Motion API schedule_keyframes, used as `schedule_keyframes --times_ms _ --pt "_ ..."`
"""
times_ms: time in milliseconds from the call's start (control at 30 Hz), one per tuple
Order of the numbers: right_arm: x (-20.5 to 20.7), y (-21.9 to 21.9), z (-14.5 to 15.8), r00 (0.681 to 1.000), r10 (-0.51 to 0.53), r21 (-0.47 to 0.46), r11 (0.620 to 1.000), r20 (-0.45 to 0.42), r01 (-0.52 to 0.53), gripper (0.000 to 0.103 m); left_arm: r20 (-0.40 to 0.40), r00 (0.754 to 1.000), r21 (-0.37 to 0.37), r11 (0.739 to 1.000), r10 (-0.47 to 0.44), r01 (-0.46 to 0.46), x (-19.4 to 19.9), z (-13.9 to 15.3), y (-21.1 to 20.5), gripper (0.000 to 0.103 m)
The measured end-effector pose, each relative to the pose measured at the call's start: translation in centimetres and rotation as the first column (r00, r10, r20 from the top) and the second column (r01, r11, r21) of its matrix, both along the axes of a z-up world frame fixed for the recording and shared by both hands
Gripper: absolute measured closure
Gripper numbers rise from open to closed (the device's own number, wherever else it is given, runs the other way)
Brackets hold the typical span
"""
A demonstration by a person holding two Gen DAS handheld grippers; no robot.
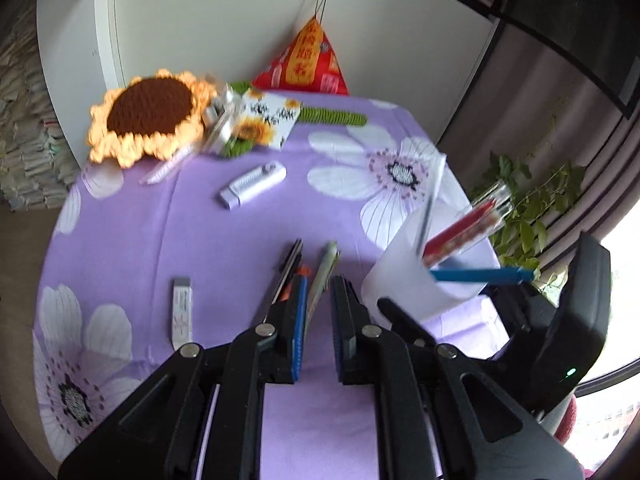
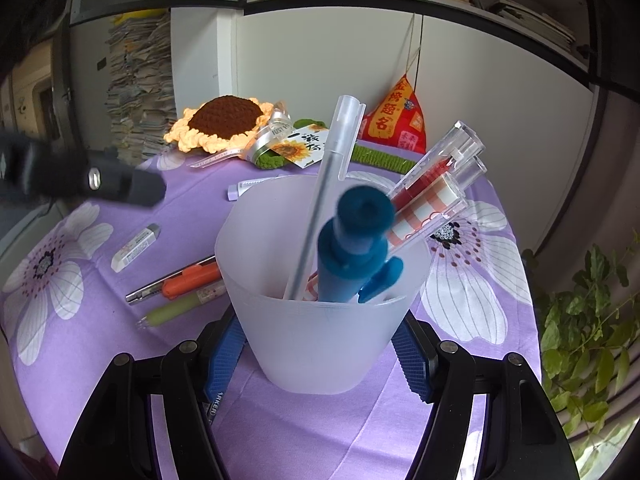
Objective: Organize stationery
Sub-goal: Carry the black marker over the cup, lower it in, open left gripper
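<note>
Your right gripper (image 2: pixel 320 354) grasps the frosted cup (image 2: pixel 320 320) low on its walls, blue pads pressed on either side; the cup stands upright on the purple floral cloth (image 2: pixel 80 344) and holds a blue pen (image 2: pixel 352 256), a clear pen (image 2: pixel 320 200) and red-striped clear cases (image 2: pixel 432 196); your left gripper (image 1: pixel 320 284) hangs over the cloth with jaws nearly closed and nothing between them, tips just above the green pen (image 1: pixel 326 268) and the orange utility knife (image 1: pixel 288 272); these lie side by side left of the cup; an eraser (image 1: pixel 182 312) lies further left, a correction tape (image 1: pixel 254 185) toward the crochet sunflower (image 1: pixel 150 112).
</note>
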State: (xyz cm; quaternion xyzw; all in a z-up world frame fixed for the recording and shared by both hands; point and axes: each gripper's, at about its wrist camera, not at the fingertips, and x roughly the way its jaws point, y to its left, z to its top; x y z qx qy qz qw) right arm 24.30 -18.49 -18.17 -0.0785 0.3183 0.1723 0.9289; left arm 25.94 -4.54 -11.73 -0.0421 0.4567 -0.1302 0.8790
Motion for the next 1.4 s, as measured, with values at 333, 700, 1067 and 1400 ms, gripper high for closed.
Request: schedule_keyframes --times_ms 333,700,1067,1400 --pt "0.3 -1.6 0.1 0.996 -0.086 -0.084 0.993 0.02 0.087 0.033 -0.061 0.997 0.015 0.998 -0.056 0.057 1.0 -2.3 -3.5 0.094" --pt "0.3 -5.3 -0.1 0.991 -0.137 -0.024 0.99 -0.005 0.137 0.033 -0.162 0.987 0.089 0.996 -0.005 0.019 3.7 -5.0 -6.3 0.088" --pt "0.3 -4.8 -0.2 0.995 -0.096 -0.011 0.995 -0.013 0.095 0.033 -0.174 0.984 0.168 0.986 0.04 -0.01 5.8 -6.4 -6.9 0.085" --pt "0.3 -5.0 -0.2 0.995 -0.095 -0.005 0.995 -0.016 0.095 0.033 -0.053 0.998 0.052 0.998 0.041 -0.038 3.6 -1.1 -3.8 0.091"
